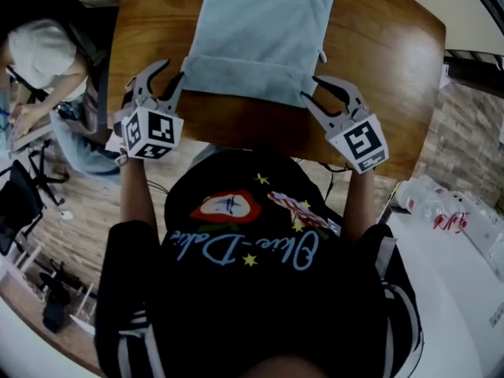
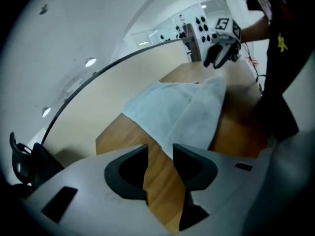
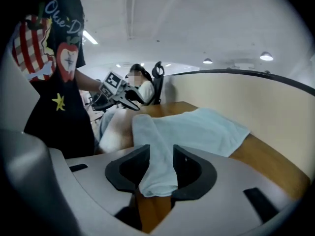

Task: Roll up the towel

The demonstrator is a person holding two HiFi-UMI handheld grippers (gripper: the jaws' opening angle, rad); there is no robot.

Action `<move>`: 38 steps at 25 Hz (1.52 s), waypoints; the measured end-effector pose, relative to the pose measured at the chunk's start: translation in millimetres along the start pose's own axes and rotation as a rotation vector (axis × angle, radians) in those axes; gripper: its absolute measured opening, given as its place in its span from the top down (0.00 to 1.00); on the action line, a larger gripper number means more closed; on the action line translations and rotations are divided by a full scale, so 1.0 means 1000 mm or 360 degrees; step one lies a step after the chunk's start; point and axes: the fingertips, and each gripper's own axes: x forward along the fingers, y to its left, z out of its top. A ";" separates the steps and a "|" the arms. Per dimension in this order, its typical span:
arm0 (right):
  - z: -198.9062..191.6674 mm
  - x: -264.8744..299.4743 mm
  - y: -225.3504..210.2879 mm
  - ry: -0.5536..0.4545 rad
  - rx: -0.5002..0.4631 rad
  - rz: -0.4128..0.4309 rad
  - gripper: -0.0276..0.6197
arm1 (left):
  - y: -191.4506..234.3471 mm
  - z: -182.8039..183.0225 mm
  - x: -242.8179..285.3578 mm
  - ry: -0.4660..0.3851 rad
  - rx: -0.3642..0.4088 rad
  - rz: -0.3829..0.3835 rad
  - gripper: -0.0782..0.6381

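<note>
One towel (image 1: 260, 30) lies flat on one wooden table (image 1: 386, 61). It is light blue. Its near end is folded over into a thick edge. That edge lies close to the near edge of the table, with a thin strip of bare wood between them. There is bare wood on both sides of the towel, more on the right than on the left. The far end of the towel runs out of the top of the head view.

There are two grippers, one at each near corner of the towel. The left gripper (image 1: 164, 81) has its fingers apart. Only bare wood shows between them, and the towel's corner is just past them. The right gripper (image 1: 313, 91) has its fingers apart too. The thick end of the towel lies between them, but they are not squeezing it.

Another person (image 1: 39, 53) sits just past the left edge of the table. A black chair (image 1: 20, 203) stands on the floor on that side. A white counter (image 1: 457, 290) stands on the right, apart from the table.
</note>
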 end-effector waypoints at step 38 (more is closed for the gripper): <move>-0.062 -0.003 0.085 0.0378 0.0069 0.0366 0.91 | -0.085 -0.054 -0.040 0.0307 0.0425 -0.0656 0.85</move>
